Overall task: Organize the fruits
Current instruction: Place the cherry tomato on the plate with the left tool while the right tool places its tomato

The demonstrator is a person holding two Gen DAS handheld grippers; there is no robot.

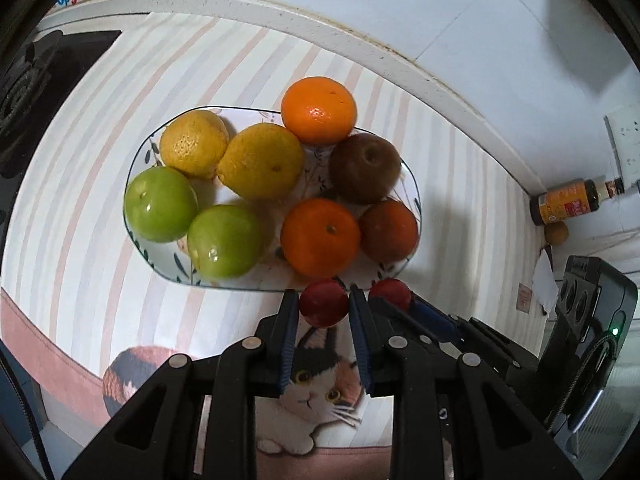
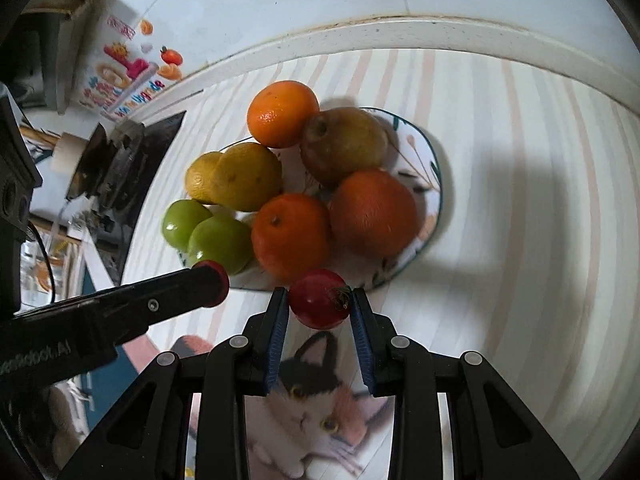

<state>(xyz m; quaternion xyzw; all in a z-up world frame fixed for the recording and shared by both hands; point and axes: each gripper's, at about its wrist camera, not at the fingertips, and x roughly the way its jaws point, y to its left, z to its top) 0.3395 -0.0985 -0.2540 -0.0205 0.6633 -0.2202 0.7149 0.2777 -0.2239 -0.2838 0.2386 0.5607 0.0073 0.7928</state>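
Note:
A patterned oval plate [image 1: 394,270] [image 2: 434,168] on the striped mat holds two lemons, two green fruits, oranges and a brownish apple [image 1: 365,168]. My left gripper [image 1: 323,304] is shut on a small red fruit [image 1: 323,303] just above the plate's near rim. My right gripper [image 2: 320,300] is shut on another small red fruit [image 2: 318,298] with a dried calyx, also at the near rim. The right gripper's fruit shows in the left wrist view [image 1: 389,294]. The left gripper's fruit shows in the right wrist view [image 2: 212,284].
A gas stove [image 1: 24,92] [image 2: 116,160] lies left of the mat. A sauce bottle [image 1: 568,202] and a small brown fruit [image 1: 557,233] stand in the right corner by the wall. The mat has a cat picture [image 1: 320,384] near the front edge.

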